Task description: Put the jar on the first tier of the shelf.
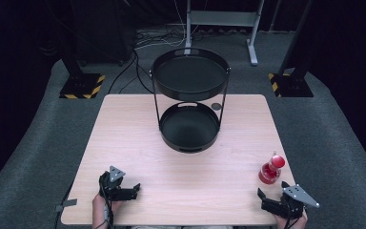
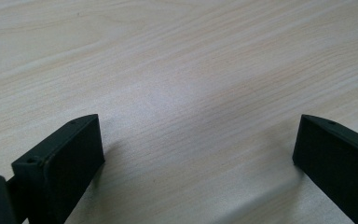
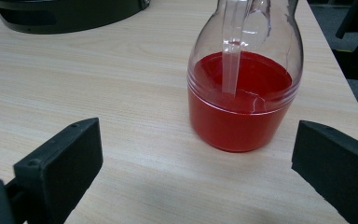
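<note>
Nearest me, my two grippers rest at the table's [image 1: 138, 143] front edge, left gripper [image 1: 132, 190] and right gripper [image 1: 262, 198] both with jaws spread wide and holding nothing. Farther back stands the black two-tier tray stand [image 1: 189, 98], both round trays bare inside (a small dark disc [image 1: 216, 106] lies just beside the lower one). Just ahead of my right gripper stands the clear bottle [image 3: 245, 79], red liquid in its lower part, a tube dipping into it.
</note>
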Tool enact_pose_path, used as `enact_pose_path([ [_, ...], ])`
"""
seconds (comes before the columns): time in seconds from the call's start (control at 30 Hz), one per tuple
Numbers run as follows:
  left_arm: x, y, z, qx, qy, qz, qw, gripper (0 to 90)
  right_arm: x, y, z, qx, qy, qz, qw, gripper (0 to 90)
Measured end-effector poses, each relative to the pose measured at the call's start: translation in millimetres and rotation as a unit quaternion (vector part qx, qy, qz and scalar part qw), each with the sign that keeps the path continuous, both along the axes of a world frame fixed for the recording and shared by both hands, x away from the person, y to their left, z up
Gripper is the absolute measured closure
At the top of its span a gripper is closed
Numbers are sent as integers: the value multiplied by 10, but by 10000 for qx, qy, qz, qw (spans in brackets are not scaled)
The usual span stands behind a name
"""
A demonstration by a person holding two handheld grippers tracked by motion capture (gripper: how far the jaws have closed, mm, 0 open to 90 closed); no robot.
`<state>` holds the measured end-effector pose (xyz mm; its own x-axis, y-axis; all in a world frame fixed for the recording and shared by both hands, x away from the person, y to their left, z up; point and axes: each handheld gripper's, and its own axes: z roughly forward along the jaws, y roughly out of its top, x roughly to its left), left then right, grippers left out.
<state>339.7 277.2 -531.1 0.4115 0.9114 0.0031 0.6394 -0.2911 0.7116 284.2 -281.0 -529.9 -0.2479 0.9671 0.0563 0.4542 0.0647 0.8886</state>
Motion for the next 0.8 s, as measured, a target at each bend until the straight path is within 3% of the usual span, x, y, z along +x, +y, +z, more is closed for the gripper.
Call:
enact_pose_path([
  [0.53,-1,-1,0,2,-4,-2,10000,16,52,46,50,-93,146,-24,9998,3],
  [0.8,-1,-1,0,3,-5,-2,10000,16,98,68,143,-141,56,-14,9999,3],
])
